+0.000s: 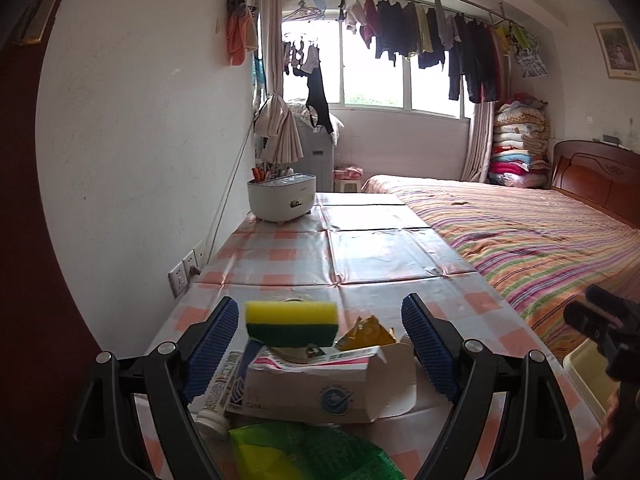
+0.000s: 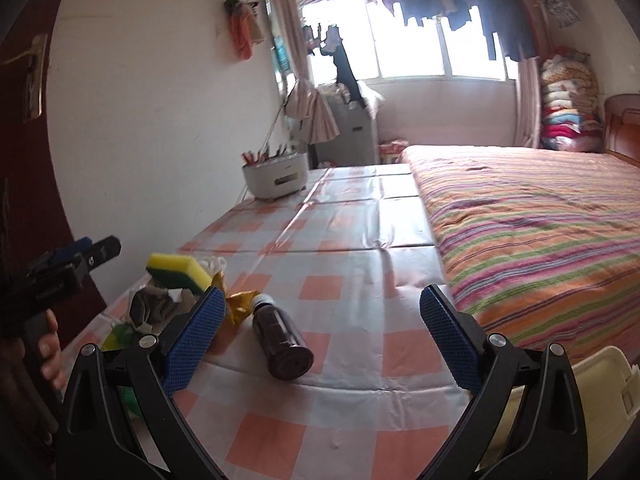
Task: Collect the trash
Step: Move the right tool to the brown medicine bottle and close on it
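A pile of trash lies on the checked table (image 1: 384, 256). My left gripper (image 1: 320, 344) is open, its jaws either side of a torn white carton (image 1: 320, 392) with a yellow-green sponge (image 1: 291, 322) on top. A gold wrapper (image 1: 366, 332), a white tube (image 1: 218, 396) and a green bag (image 1: 304, 452) lie around it. My right gripper (image 2: 320, 336) is open and empty above the table; a brown bottle (image 2: 282, 342) lies on its side between its fingers. The sponge (image 2: 178, 272) and gold wrapper (image 2: 238, 306) sit left of it. The left gripper (image 2: 76, 258) shows at the far left.
A white cooker pot (image 1: 280, 196) with utensils stands at the table's far end by the wall. A striped bed (image 1: 520, 232) runs along the table's right edge. A cream bin (image 2: 560, 412) sits low at the right. Wall sockets (image 1: 186, 270) are on the left.
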